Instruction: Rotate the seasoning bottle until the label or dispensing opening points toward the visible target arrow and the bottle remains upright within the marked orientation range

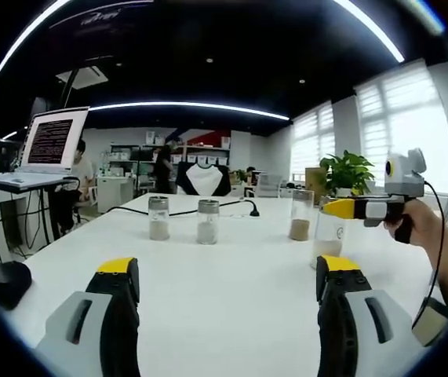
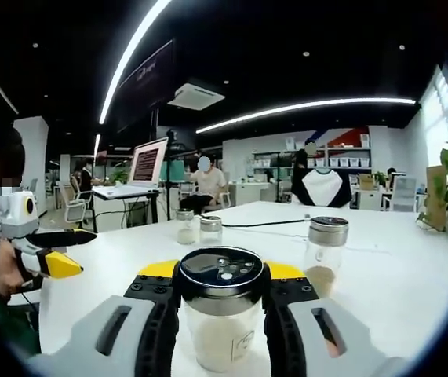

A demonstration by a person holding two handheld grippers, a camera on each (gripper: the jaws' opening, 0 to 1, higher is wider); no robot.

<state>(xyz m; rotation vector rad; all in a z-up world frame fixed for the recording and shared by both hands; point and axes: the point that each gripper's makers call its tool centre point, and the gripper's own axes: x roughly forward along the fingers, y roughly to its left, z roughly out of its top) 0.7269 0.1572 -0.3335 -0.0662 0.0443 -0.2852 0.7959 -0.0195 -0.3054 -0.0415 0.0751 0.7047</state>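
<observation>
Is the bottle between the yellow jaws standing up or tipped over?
Standing up. In the right gripper view the seasoning bottle sits straight between the right gripper jaws, black lid on top, pale powder settled low.

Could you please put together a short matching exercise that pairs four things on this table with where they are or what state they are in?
Things:
1. seasoning bottle
2. left gripper
3. laptop
4. cable

States:
A. raised on a stand at the table's edge
B. clamped between the right gripper's jaws
C. lying across the far side of the table
D. jaws apart, holding nothing

Pairs: 1-B, 2-D, 3-A, 4-C
</observation>
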